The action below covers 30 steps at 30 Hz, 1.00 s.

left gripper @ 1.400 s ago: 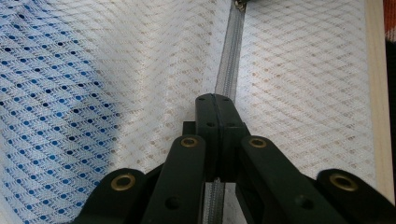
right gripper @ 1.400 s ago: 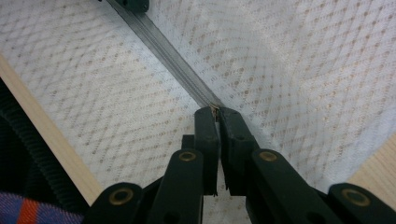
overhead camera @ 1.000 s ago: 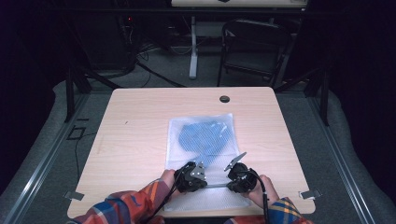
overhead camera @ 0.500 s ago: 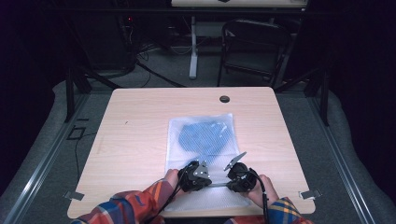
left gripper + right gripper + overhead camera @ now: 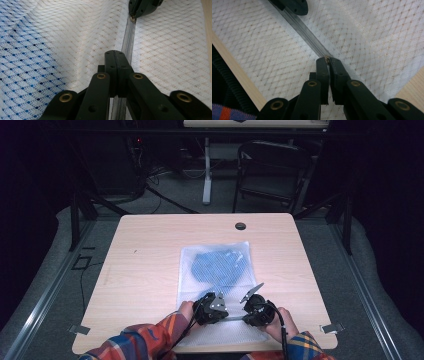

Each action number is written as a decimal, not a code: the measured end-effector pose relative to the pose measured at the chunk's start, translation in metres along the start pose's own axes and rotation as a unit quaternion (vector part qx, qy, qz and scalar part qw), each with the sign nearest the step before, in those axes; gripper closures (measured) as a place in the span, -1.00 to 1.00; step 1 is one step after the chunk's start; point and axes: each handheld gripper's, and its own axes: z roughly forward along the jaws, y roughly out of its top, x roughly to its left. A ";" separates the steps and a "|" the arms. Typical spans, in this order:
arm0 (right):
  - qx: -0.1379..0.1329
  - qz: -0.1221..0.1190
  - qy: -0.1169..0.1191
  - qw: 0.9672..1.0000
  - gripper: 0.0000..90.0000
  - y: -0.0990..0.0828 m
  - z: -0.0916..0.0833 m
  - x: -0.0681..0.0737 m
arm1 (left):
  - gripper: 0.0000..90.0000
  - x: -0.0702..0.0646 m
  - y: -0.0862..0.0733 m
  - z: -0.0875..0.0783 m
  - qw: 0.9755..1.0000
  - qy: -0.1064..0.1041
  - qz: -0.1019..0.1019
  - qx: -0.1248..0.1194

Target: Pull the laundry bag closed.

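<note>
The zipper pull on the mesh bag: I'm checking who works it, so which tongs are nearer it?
Right. The right tongs pinch the zipper pull; the left tongs clamp the zipper tape farther along.

Left tongs (image 5: 223, 316), right tongs (image 5: 243, 315): both closed.

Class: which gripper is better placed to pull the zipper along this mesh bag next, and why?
Probably the right gripper: it is shut on the zipper pull. The left gripper is shut on the zipper tape, steadying the mesh bag.
</note>
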 end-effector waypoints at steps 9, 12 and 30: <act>0.000 0.003 0.002 1.000 0.93 -0.001 -0.001 -0.002 | 1.00 0.000 0.000 0.000 1.000 -0.002 0.001 0.001; 0.005 0.001 0.001 1.000 0.93 -0.001 -0.002 -0.003 | 1.00 0.000 0.000 0.000 1.000 -0.003 0.001 0.002; -0.006 0.016 0.001 1.000 0.93 -0.010 -0.008 -0.009 | 1.00 0.001 0.000 0.000 1.000 -0.004 0.002 0.002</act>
